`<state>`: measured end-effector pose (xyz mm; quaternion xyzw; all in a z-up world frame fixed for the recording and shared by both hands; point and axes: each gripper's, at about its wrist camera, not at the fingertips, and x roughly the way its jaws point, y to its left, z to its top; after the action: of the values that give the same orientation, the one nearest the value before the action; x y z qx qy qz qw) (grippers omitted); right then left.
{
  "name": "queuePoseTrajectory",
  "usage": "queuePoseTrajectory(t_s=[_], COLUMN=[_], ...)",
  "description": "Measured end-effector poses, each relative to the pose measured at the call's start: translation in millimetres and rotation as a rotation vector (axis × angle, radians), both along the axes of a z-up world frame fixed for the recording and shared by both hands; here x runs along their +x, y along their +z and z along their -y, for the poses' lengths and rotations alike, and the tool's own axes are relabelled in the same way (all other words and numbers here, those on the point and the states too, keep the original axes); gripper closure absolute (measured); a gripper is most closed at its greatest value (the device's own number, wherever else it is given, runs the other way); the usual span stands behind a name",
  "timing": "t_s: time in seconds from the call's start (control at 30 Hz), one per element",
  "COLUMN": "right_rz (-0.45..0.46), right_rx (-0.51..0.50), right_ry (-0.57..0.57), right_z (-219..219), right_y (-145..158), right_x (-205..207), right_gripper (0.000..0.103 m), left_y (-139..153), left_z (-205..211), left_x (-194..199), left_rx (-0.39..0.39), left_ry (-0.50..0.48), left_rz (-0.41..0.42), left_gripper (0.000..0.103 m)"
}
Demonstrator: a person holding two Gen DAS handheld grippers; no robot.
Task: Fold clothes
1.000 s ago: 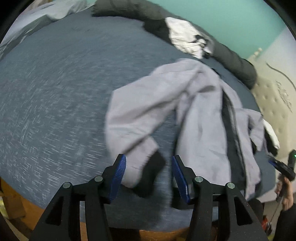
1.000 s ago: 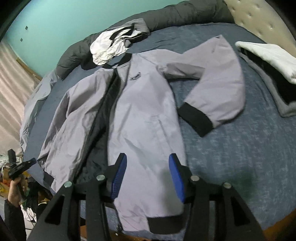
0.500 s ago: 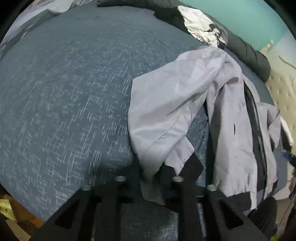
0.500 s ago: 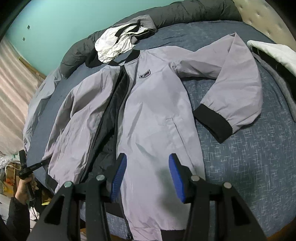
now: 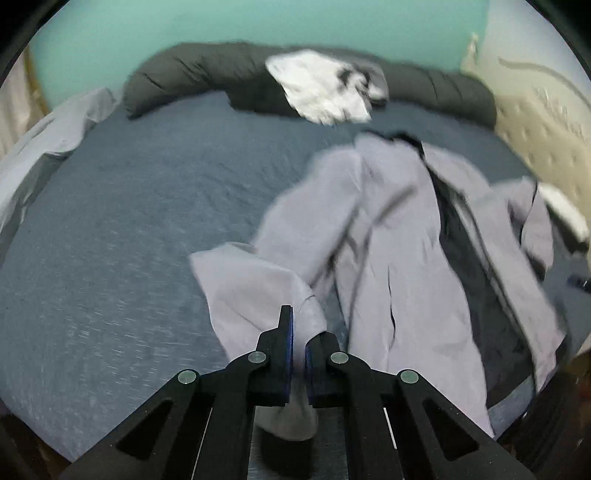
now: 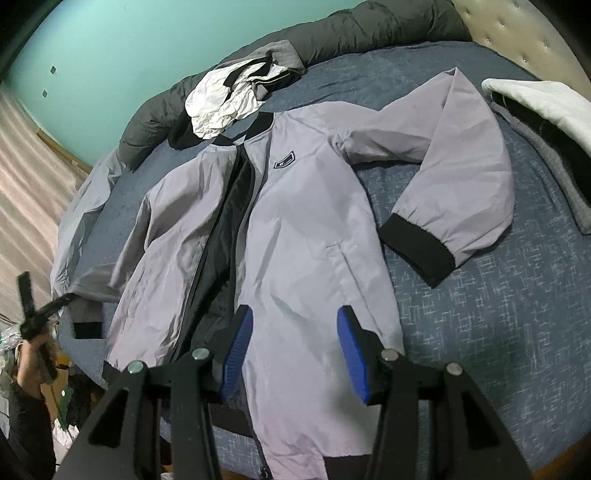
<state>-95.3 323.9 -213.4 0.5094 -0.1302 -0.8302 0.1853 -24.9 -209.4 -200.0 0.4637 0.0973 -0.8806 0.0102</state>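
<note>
A light grey zip jacket (image 6: 306, 229) with black cuffs and hem lies face up and unzipped on the bed. My left gripper (image 5: 297, 332) is shut on one sleeve (image 5: 251, 280) just above its black cuff, which hangs below the fingers. In the right wrist view that sleeve's cuff (image 6: 86, 325) dangles at the bed's left edge, beside the hand-held left gripper (image 6: 33, 306). My right gripper (image 6: 295, 332) hovers open over the jacket's lower front panel, with nothing between its pads. The other sleeve (image 6: 461, 177) lies bent on the sheet, and its cuff (image 6: 417, 247) points toward the jacket body.
The bed has a blue speckled sheet (image 5: 129, 221). A dark grey rolled duvet (image 5: 207, 74) runs along the far edge with a white-and-black garment (image 6: 225, 99) on it. White and grey folded clothes (image 6: 543, 99) sit at the right by the tufted headboard (image 6: 517, 33).
My left gripper closed on the sleeve near its cuff and raised it, with its view swinging up toward the wall. The right gripper drifted slightly over the jacket and stayed open.
</note>
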Motion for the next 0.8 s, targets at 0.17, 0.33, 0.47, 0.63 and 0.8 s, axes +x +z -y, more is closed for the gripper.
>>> queuePoseTrajectory(t_s=[0.17,0.33,0.47,0.63,0.8], right_rz=[0.009,0.008,-0.001,0.004,-0.006], right_rx=[0.004,-0.014,-0.014,-0.029,-0.028], right_ry=[0.012,-0.008,-0.014,-0.040,-0.031], right_z=[3.7,1.0,-0.3,-1.8,5.6], right_y=[-3.1,-1.4,0.3,-1.1,3.0], right_x=[1.3,-1.4,-1.6,-4.3,-4.5], right_gripper=[0.055,0.055,0.055,0.055,0.055], left_y=[-31.4,-53.4,-36.1,-27.8,-38.5], left_z=[-21.5,-36.0,-18.4,14.9,33.2], left_x=[-12.3,-19.8,-5.3,11.0,19.2], left_rx=[0.064,0.128,0.190,0.242,0.272], left_ry=[-0.049,-0.086,-0.063,0.010,0.053], left_rz=[0.049,0.079,0.032,-0.013,-0.010], left_gripper=[0.095,0.088,0.060,0.052,0.050])
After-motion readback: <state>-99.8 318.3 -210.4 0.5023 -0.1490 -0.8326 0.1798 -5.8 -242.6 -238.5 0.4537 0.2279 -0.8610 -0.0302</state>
